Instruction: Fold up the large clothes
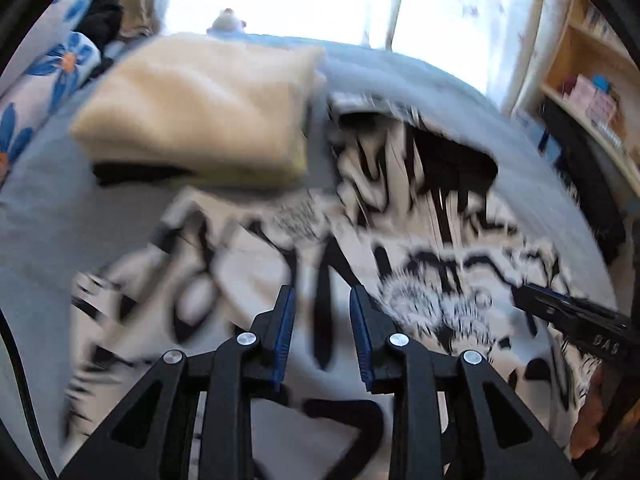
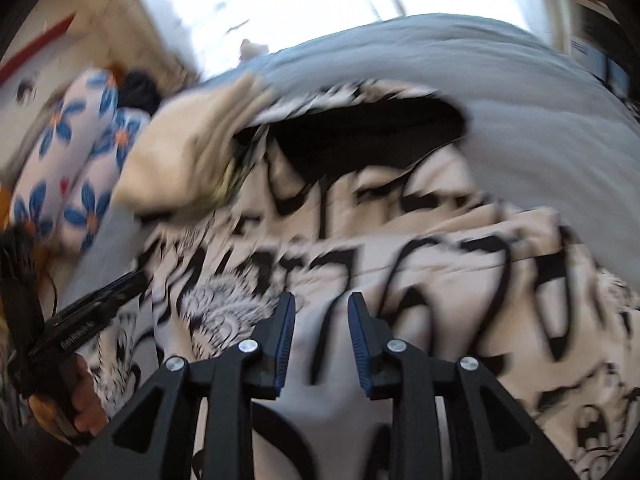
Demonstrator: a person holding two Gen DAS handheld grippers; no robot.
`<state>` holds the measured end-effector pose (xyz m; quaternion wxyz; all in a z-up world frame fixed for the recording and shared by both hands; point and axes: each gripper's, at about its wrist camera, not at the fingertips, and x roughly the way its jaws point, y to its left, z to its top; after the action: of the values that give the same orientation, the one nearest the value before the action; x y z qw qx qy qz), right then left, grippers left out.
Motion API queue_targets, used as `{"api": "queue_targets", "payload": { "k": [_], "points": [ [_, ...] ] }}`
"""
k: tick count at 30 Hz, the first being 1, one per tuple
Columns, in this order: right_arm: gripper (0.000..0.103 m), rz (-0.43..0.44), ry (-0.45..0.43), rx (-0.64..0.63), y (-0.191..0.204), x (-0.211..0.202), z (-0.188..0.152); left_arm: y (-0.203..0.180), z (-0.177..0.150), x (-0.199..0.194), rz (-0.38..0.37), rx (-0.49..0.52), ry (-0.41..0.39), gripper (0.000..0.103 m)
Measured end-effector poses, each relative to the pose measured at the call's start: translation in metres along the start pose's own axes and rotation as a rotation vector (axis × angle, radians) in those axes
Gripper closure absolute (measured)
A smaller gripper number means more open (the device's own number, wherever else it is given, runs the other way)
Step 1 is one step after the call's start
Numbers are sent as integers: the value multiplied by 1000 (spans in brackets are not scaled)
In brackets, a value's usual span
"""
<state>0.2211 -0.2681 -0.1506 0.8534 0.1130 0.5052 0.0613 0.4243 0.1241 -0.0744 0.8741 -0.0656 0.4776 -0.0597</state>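
A large white garment with black graphic print [image 1: 400, 240] lies spread on the grey-blue bed; it also fills the right wrist view [image 2: 400, 240]. Its dark neck opening [image 2: 368, 136] faces the far side. My left gripper [image 1: 322, 300] is open and empty just above the cloth's near part. My right gripper [image 2: 322, 308] is open and empty over the cloth too. The right gripper shows at the right edge of the left wrist view [image 1: 520, 296], and the left gripper at the left of the right wrist view [image 2: 136, 280]. Both views are motion-blurred.
A folded cream blanket stack [image 1: 200, 108] lies on the bed [image 1: 48, 208] beyond the garment on the left. Flower-print pillows [image 1: 48, 72] sit at far left. A wooden shelf unit [image 1: 588, 80] stands right of the bed. A bright window is behind.
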Motion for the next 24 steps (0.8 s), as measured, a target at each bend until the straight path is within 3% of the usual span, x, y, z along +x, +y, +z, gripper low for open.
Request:
{"api": "queue_targets", "payload": {
  "k": [3, 4, 6, 8, 9, 10, 11, 13, 18, 24],
  "points": [
    [79, -137, -4, 10, -32, 11, -5, -15, -15, 27, 49, 21, 62, 77],
    [80, -171, -17, 24, -45, 9, -5, -18, -17, 31, 58, 36, 60, 77],
    [80, -342, -36, 68, -89, 2, -9, -19, -22, 31, 70, 58, 35, 77],
    [80, -421, -38, 117, -129, -4, -17, -21, -23, 33, 77, 74, 35, 76],
    [88, -441, -39, 139, -143, -7, -21, -21, -23, 34, 75, 75, 36, 76],
    [99, -413, -44, 174, -160, -13, -25, -21, -23, 35, 73, 76, 38, 76],
    [103, -387, -45, 203, -170, -17, -28, -21, -23, 36, 74, 77, 39, 76],
    [103, -368, -45, 223, -173, -21, -29, -22, -22, 38, 82, 82, 38, 76],
    [98, -433, -4, 170, -149, -20, -27, -20, -10, 37, 101, 72, 84, 74],
    [94, -256, 1, 264, -129, -56, -33, -5, -7, -10, 120, 37, 60, 72]
  ]
}}
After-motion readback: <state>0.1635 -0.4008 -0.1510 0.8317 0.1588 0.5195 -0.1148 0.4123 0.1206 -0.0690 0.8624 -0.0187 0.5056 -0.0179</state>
